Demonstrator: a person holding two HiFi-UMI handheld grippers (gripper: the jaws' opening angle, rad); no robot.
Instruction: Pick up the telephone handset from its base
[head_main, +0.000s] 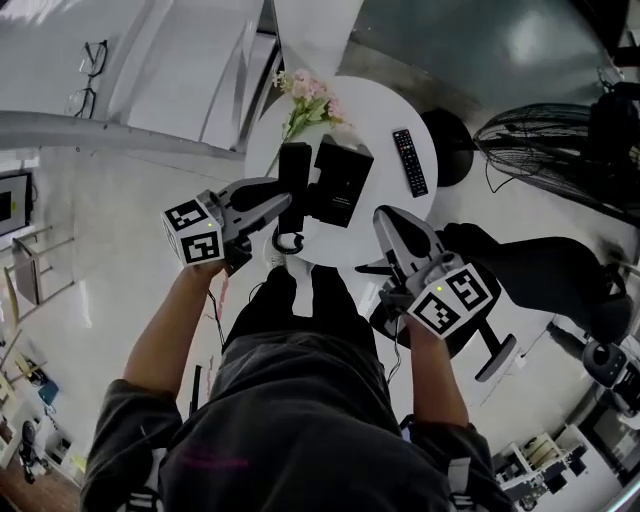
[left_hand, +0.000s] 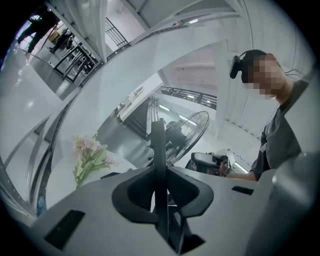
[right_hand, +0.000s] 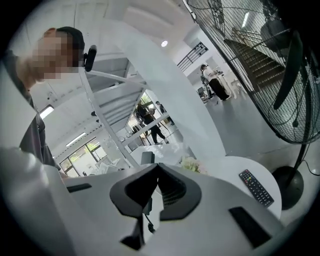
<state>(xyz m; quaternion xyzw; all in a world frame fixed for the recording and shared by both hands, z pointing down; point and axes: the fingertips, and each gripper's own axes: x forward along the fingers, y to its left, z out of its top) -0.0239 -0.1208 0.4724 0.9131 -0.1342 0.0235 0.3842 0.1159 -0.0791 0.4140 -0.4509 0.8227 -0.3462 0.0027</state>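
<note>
The black telephone handset (head_main: 294, 168) is raised above the round white table (head_main: 385, 110), and its coiled cord (head_main: 287, 242) hangs in a loop below it. My left gripper (head_main: 283, 202) is shut on the handset from the left. In the left gripper view the handset (left_hand: 159, 145) stands edge-on as a thin black bar between the jaws. The black telephone base (head_main: 342, 180) rests on the table just right of the handset. My right gripper (head_main: 386, 222) hovers over the table's near right edge; its jaws (right_hand: 156, 167) meet at the tips and hold nothing.
A black remote (head_main: 410, 162) lies on the table's right side and a bunch of pink flowers (head_main: 310, 100) on its far side. A standing fan (head_main: 545, 140) and a black chair (head_main: 540, 270) are to the right. A person stands beside the table in both gripper views.
</note>
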